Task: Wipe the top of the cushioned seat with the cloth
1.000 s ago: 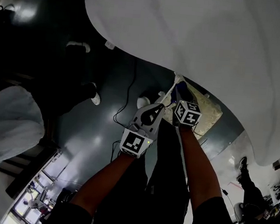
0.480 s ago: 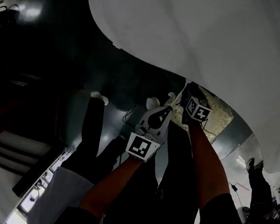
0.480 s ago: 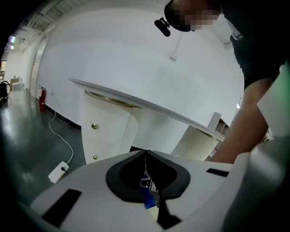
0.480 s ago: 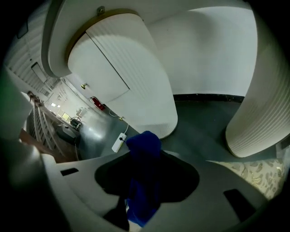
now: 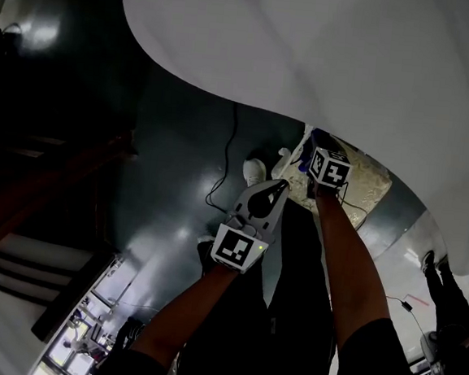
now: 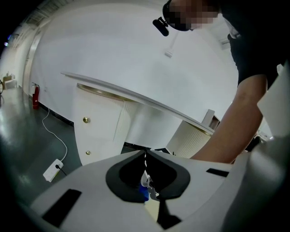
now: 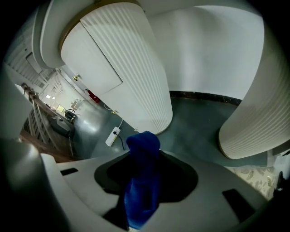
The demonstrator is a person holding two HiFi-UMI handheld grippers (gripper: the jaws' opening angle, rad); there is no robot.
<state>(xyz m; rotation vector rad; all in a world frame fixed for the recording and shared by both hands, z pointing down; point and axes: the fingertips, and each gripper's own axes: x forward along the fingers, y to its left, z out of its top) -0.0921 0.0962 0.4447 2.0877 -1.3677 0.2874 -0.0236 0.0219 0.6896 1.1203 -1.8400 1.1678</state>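
Observation:
In the right gripper view my right gripper (image 7: 145, 159) is shut on a blue cloth (image 7: 143, 181), which sticks up between the jaws in a bunched fold. From the head view, that gripper (image 5: 313, 145) is held out near the edge of a big white curved top (image 5: 327, 60). A beige patterned surface (image 5: 367, 184) lies just to its right; I cannot tell whether it is the cushioned seat. My left gripper (image 5: 281, 184) hangs a little lower and to the left. Its jaws (image 6: 145, 155) meet in a thin line with nothing between them.
White ribbed cabinet fronts (image 7: 131, 77) and a ribbed column (image 7: 253, 122) stand on the dark glossy floor (image 5: 177, 186). A power strip with its cable (image 6: 53, 168) lies by a white cabinet with knobs (image 6: 97, 131). My own white shoe (image 5: 254, 172) shows below the grippers. Steps (image 5: 16, 261) are at left.
The person who passed at the left has left the head view. Both grippers have shifted slightly right and the view has swung; the cloth stays gripped.

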